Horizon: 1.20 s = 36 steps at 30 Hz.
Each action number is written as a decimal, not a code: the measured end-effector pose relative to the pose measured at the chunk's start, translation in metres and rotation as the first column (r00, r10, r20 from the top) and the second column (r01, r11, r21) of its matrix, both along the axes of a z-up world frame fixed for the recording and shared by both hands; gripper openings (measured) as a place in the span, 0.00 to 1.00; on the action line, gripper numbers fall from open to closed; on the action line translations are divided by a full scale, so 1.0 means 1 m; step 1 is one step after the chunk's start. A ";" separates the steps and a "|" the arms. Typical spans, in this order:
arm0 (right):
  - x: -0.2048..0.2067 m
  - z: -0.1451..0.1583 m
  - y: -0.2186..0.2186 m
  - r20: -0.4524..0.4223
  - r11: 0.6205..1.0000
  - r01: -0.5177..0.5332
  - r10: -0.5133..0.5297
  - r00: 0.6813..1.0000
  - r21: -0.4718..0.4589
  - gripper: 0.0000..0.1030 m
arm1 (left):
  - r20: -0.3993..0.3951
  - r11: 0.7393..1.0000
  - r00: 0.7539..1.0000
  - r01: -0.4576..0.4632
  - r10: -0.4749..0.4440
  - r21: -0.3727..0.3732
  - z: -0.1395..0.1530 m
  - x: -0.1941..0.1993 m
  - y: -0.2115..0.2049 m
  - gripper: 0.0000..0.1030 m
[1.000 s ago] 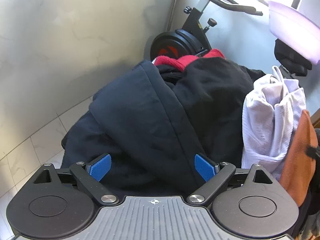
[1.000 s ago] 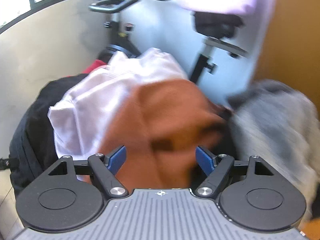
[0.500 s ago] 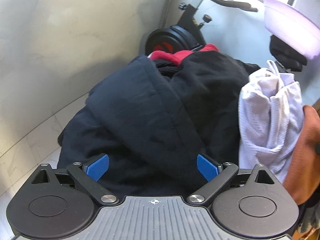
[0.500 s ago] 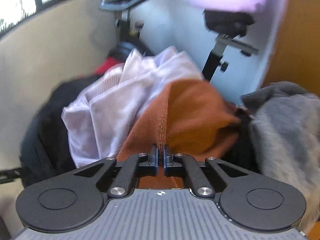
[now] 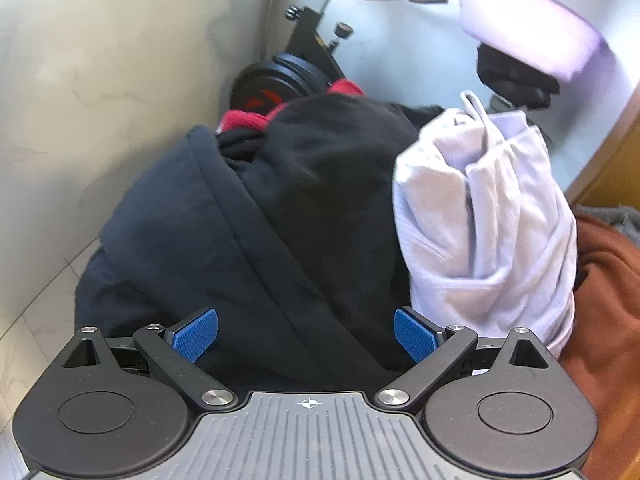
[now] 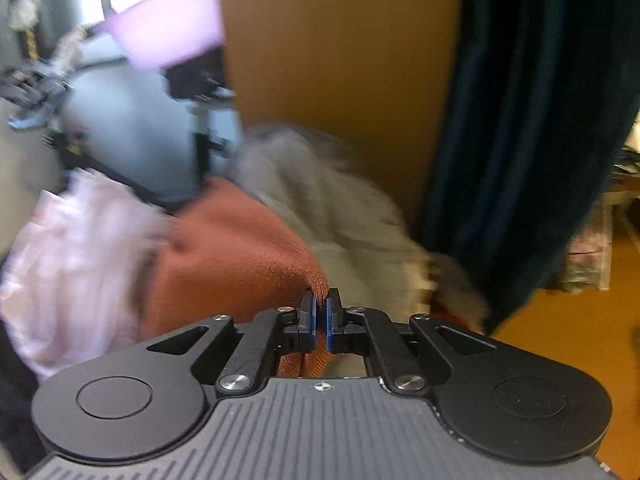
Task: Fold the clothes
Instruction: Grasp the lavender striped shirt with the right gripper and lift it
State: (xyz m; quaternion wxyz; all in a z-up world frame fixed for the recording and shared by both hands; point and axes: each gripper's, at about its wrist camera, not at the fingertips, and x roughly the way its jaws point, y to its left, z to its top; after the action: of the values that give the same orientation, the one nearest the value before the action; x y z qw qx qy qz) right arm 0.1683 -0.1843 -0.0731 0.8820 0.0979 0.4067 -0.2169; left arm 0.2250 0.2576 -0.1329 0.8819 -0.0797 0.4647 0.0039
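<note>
My right claw [image 6: 319, 312] has just clamped the rust sweater [image 6: 236, 248] at lower centre, pulling it off the pile for folding; left claw [image 5: 306, 332] stays apart.

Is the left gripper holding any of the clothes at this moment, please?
No, the left gripper has its jaws wide apart above the dark jacket, gripping nothing.

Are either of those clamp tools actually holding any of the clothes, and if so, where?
The right hand-held gripper is shut on the rust-orange knitted garment, pinching a fold at its edge. The left hand-held gripper is open over the dark navy garment, holding nothing.
</note>
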 end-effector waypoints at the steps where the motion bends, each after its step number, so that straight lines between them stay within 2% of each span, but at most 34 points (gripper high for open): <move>1: 0.004 -0.009 -0.002 -0.015 1.000 0.009 -0.009 1.000 0.000 0.04 | -0.005 1.000 1.000 0.008 -0.008 -0.002 -0.002 0.001 -0.002 0.91; 4: 0.019 -0.031 0.004 -0.051 1.000 0.015 -0.016 0.999 -0.020 0.05 | -0.034 1.000 0.999 0.016 -0.016 -0.010 -0.008 0.005 -0.003 0.91; 7: 0.028 -0.036 0.007 -0.066 1.000 0.010 -0.011 0.998 -0.019 0.05 | -0.055 1.000 0.998 -0.002 0.002 -0.009 -0.015 0.010 0.000 0.93; 9: 0.029 -0.035 0.001 -0.074 1.000 0.021 -0.020 0.997 0.022 0.06 | -0.060 1.000 0.998 -0.014 0.013 -0.007 -0.018 0.014 0.005 0.95; 12: 0.022 -0.019 -0.003 -0.072 0.997 0.035 -0.030 0.997 0.069 0.12 | -0.058 1.000 0.998 -0.018 0.018 -0.002 -0.019 0.020 0.008 0.96; 15: 0.014 0.002 0.003 -0.039 0.996 0.018 -0.015 0.999 0.083 0.32 | -0.041 1.000 0.999 -0.023 0.022 -0.016 -0.016 0.021 0.012 0.99; 16: 0.012 0.012 0.009 -0.010 0.997 -0.001 0.001 1.000 0.075 0.43 | -0.034 1.000 0.999 -0.026 0.026 -0.015 -0.014 0.022 0.014 0.99; 17: 0.011 0.023 0.016 0.025 0.997 -0.027 0.025 0.999 0.065 0.47 | -0.030 1.000 0.999 -0.029 0.028 -0.013 -0.013 0.022 0.015 0.99; 19: 0.012 0.040 0.029 0.088 0.995 -0.083 0.078 0.993 0.059 0.49 | -0.023 0.999 0.999 -0.034 0.034 -0.008 -0.012 0.023 0.018 0.99; 21: 0.019 0.050 0.042 0.132 0.986 -0.145 0.133 0.982 0.084 0.55 | -0.024 0.999 0.999 -0.042 0.042 -0.003 -0.012 0.024 0.022 0.99; 22: 0.025 0.051 0.050 0.143 0.976 -0.189 0.173 0.975 0.110 0.61 | -0.024 0.999 0.999 -0.048 0.048 0.000 -0.012 0.025 0.025 0.99; 24: 0.041 0.043 0.068 0.138 0.952 -0.267 0.247 0.959 0.149 0.62 | -0.028 0.998 0.998 -0.062 0.062 0.009 -0.012 0.024 0.030 0.99; 28: 0.075 0.005 0.114 0.087 0.906 -0.387 0.377 0.922 0.174 0.68 | -0.046 0.996 0.995 -0.088 0.089 0.034 -0.012 0.021 0.043 0.99; 30: 0.092 -0.014 0.139 0.056 0.882 -0.450 0.446 0.893 0.141 0.68 | -0.048 0.994 0.993 -0.101 0.103 0.048 -0.010 0.018 0.050 0.99; 32: 0.106 -0.024 0.168 0.041 0.841 -0.525 0.524 0.851 0.130 0.70 | -0.049 0.992 0.992 -0.118 0.120 0.052 -0.008 0.014 0.057 0.99; 36: 0.131 -0.028 0.226 0.072 0.771 -0.629 0.625 0.777 0.097 0.80 | -0.056 0.986 0.985 -0.158 0.160 0.043 -0.007 0.010 0.070 0.99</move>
State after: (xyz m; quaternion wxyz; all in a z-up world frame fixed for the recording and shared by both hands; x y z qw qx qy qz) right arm 0.2990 0.0417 -0.1009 0.9037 0.0115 0.4124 0.1150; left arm 0.2348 0.3279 -0.1400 0.8660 -0.0994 0.4824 0.0858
